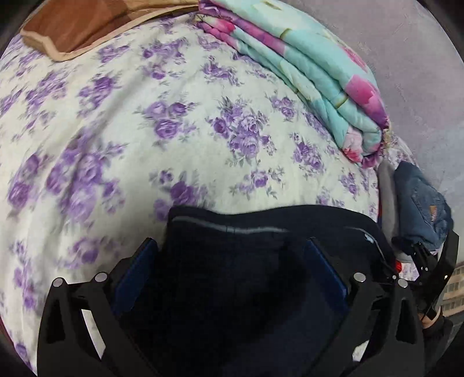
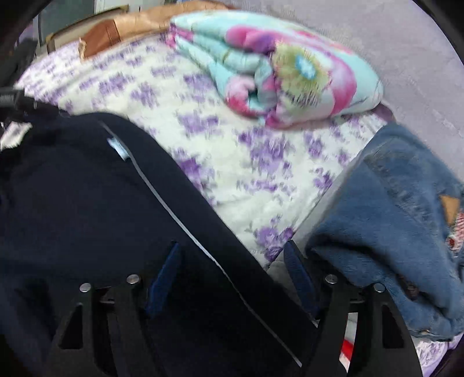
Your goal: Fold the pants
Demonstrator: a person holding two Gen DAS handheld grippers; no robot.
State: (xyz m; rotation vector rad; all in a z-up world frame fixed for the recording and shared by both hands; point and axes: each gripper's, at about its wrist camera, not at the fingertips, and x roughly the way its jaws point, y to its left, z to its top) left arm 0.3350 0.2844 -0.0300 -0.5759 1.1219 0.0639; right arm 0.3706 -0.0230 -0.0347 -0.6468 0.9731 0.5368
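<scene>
Dark navy pants [image 1: 232, 275] with a thin grey stripe lie on a bed with a purple-flowered sheet [image 1: 145, 130]. In the left wrist view my left gripper [image 1: 232, 246] stands wide open, its blue-padded fingers [image 1: 136, 269] either side of the pants' waist end. In the right wrist view the pants [image 2: 87, 188] fill the lower left, and my right gripper [image 2: 232, 252] is open over their striped edge, with the fabric between the fingers [image 2: 166, 269]. The right gripper also shows at the right edge of the left wrist view [image 1: 429, 261].
A folded turquoise and pink quilt [image 1: 319, 72] lies at the far side of the bed, also seen in the right wrist view [image 2: 275, 66]. Folded blue jeans [image 2: 391, 217] sit to the right. A brown pillow [image 1: 72, 26] is at the far left.
</scene>
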